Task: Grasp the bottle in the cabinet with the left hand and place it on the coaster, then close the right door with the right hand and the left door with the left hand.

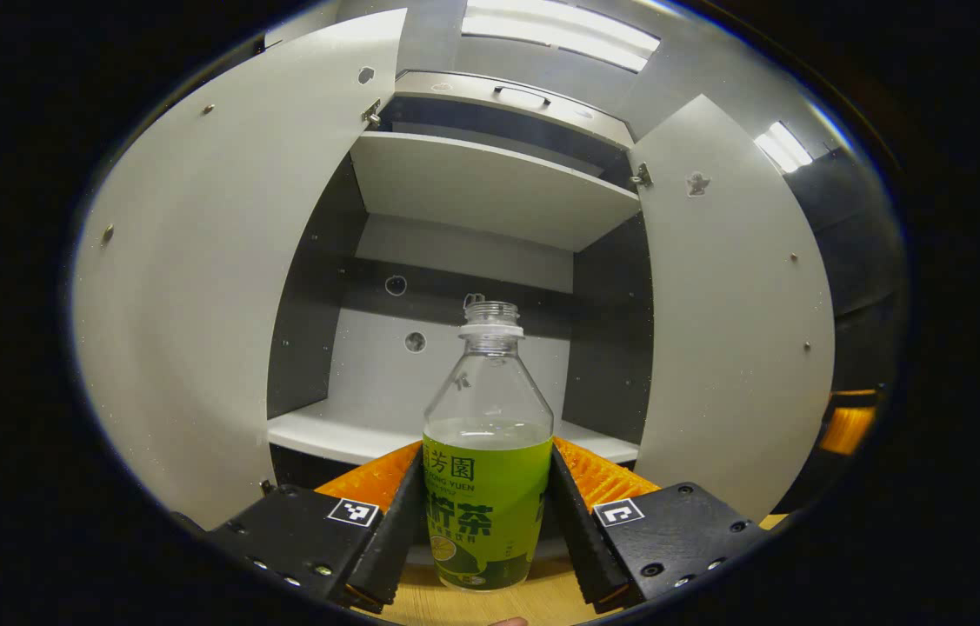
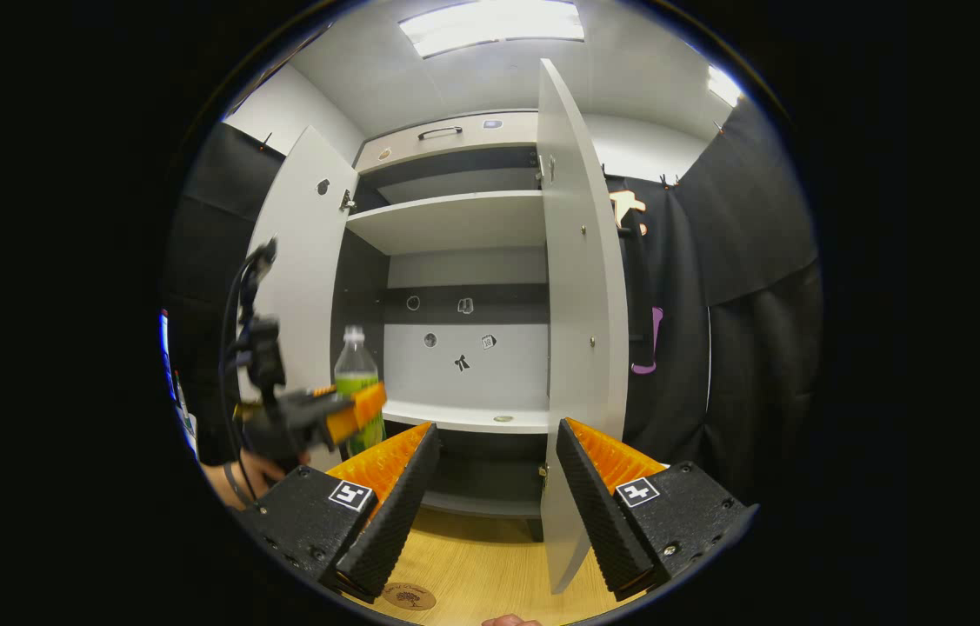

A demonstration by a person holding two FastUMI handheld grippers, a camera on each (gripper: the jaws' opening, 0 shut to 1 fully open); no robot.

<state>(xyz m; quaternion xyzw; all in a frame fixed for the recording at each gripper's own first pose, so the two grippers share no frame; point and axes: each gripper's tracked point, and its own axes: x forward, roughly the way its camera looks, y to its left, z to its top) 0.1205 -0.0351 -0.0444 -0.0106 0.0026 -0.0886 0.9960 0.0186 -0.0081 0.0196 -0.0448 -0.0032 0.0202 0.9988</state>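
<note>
Your left gripper (image 1: 487, 513) clamps one clear, uncapped bottle (image 1: 488, 452), green label, half full; your right gripper (image 2: 490, 487) gapes wide; two doors open.

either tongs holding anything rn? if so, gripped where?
Left tongs hold the bottle, both fingers pressed on its green-labelled lower body, neck free above. Right tongs are open and hold nothing.

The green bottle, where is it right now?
The bottle sits between the left gripper fingers, out in front of the open cabinet, above the wooden table.
</note>
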